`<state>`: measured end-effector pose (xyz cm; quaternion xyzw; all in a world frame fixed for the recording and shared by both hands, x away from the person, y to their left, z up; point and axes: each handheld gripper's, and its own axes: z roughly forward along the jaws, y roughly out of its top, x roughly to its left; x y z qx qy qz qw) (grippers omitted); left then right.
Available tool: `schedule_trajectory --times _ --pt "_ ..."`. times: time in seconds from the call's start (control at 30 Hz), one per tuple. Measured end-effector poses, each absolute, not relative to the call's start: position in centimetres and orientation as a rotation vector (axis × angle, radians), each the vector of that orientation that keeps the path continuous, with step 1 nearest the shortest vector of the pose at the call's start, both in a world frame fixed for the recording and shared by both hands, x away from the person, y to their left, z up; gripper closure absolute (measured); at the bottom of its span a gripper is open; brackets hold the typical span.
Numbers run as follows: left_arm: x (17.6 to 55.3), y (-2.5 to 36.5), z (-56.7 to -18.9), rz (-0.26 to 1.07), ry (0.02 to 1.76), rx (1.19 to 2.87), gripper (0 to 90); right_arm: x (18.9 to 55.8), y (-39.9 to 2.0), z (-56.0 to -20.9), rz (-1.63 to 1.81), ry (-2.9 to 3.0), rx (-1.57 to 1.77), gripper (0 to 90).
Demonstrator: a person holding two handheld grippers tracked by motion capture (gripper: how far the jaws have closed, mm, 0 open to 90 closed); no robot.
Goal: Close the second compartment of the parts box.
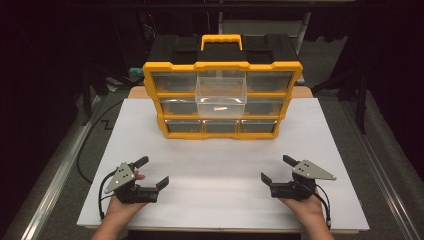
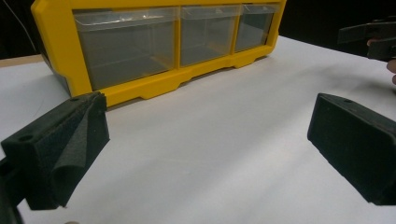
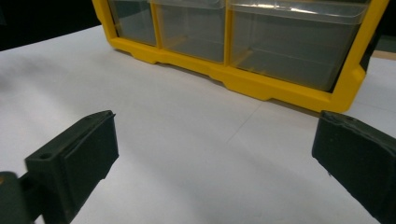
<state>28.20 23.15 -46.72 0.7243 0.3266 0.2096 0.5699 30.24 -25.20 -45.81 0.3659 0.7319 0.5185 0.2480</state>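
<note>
A yellow and black drawer organizer (image 1: 222, 65) with clear drawers stands at the back of the white table top (image 1: 220, 165). Its upper middle drawer (image 1: 221, 95) is pulled out toward me, and a small pale object (image 1: 218, 109) lies in it. My left gripper (image 1: 152, 172) rests open near the front left, jaws wide apart with nothing between them. My right gripper (image 1: 276, 168) mirrors it at the front right, also open and empty. In the left gripper view the bottom drawer row (image 2: 177, 37) lies ahead. The right gripper view faces the same bottom row (image 3: 252, 35).
A yellow carry handle (image 1: 221, 40) tops the organizer. A black cable (image 1: 87, 145) trails off the table's left edge. Metal frame rails (image 1: 55, 180) run along both sides. Bare white surface lies between the grippers and the organizer.
</note>
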Motion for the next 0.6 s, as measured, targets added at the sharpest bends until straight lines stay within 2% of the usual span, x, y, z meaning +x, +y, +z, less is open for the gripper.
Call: schedule_trajectory --times 0.6 --pt "28.37 22.98 -46.85 0.48 0.765 1.705 0.4 30.17 -25.64 -45.74 1.397 2.0 0.986 22.0"
